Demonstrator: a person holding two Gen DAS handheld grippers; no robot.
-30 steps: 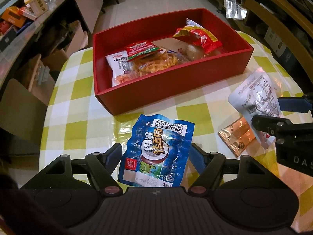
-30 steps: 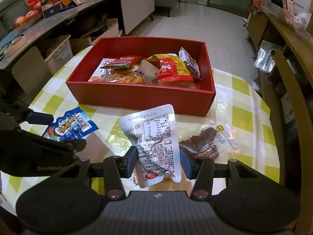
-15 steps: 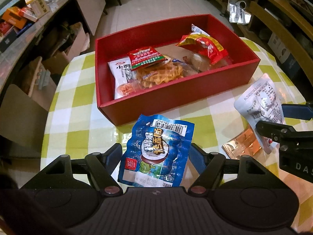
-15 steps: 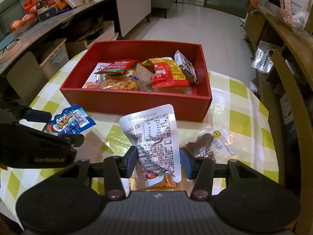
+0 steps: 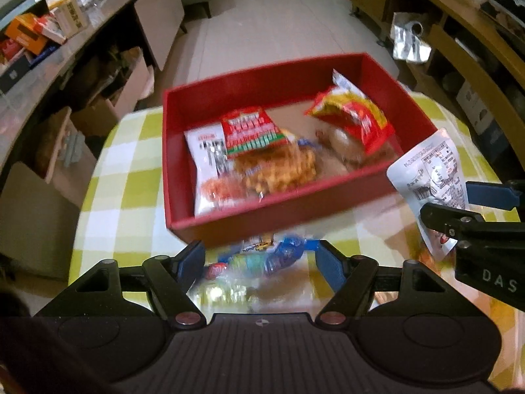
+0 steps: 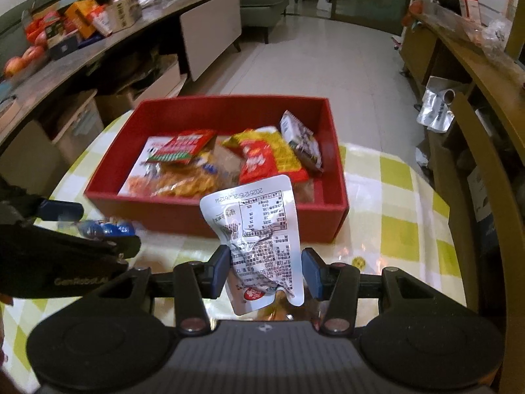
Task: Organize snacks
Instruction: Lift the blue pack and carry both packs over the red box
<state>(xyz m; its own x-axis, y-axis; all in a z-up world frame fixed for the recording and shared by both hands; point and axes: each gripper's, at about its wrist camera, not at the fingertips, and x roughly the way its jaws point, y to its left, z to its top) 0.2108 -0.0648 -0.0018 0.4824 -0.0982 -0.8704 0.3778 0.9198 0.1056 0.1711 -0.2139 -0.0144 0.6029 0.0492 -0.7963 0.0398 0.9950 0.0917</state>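
Observation:
The red box (image 5: 295, 216) (image 6: 157, 213) stands on the checked table and holds several snack packets. In the left wrist view, a blue snack packet (image 5: 279, 259) is crumpled between the pads of my left gripper (image 5: 261, 264), whose jaws are closing on it just in front of the box. My right gripper (image 6: 264, 269) is shut on a white packet (image 6: 259, 216), held up before the box's near wall. The right wrist view shows the left gripper (image 6: 95, 228) with the blue packet (image 6: 105, 228) at the left. The right gripper (image 5: 459, 205) and white packet (image 5: 430, 170) appear at the right of the left wrist view.
A clear packet with a yellow sticker (image 6: 357, 257) and a copper-coloured packet (image 6: 279, 312) lie on the table under my right gripper. A cluttered counter (image 6: 82, 32) runs along the left. A wooden shelf (image 6: 475, 75) stands to the right.
Both grippers moved toward the red box. The left jaws narrowed and crumpled the flat blue packet. The white packet rose off the table in the right gripper.

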